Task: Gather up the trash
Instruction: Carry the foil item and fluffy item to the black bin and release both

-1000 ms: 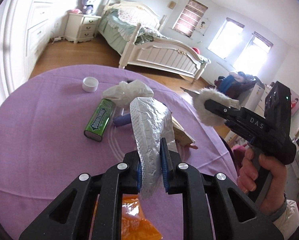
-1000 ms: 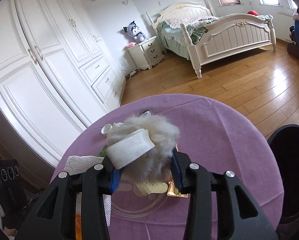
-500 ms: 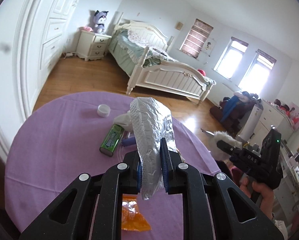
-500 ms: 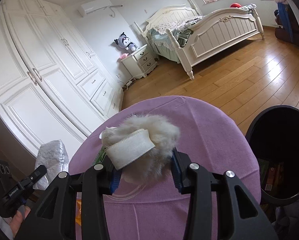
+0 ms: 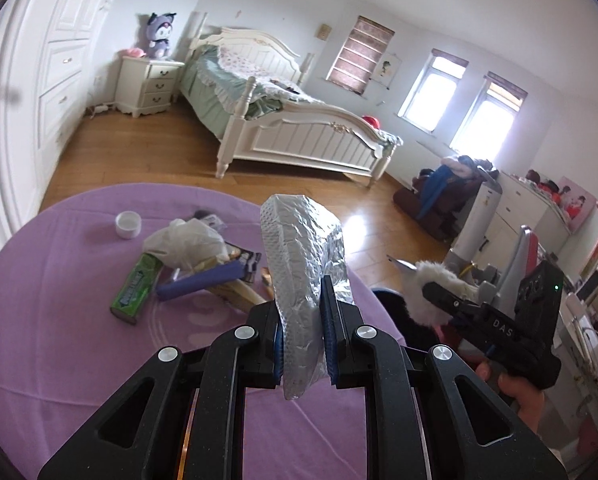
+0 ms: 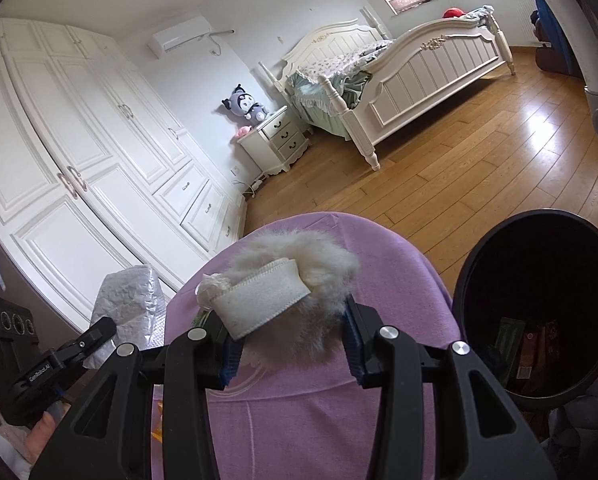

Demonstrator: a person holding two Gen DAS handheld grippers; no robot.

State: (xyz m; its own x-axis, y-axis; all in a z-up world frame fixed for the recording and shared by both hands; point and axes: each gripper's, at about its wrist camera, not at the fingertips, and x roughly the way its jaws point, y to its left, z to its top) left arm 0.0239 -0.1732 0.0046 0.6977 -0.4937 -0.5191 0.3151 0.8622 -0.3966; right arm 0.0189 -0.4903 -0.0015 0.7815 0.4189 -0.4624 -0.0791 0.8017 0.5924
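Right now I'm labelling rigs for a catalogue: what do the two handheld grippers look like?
The left gripper and right gripper both have matte black angular linkages with triangular cut-outs, silver rivets and blue finger pads. The right one's pistol-shaped black body carries white "DAS" lettering and a green light.

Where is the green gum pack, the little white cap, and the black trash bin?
green gum pack (image 5: pixel 137 288), left wrist view, middle of its top face.
little white cap (image 5: pixel 128 225), left wrist view, its open top.
black trash bin (image 6: pixel 469 276), right wrist view, left rim.

Left gripper (image 5: pixel 302 344) and right gripper (image 6: pixel 289 346), fingers (image 5: pixel 327 320) clamped, both angled downward.
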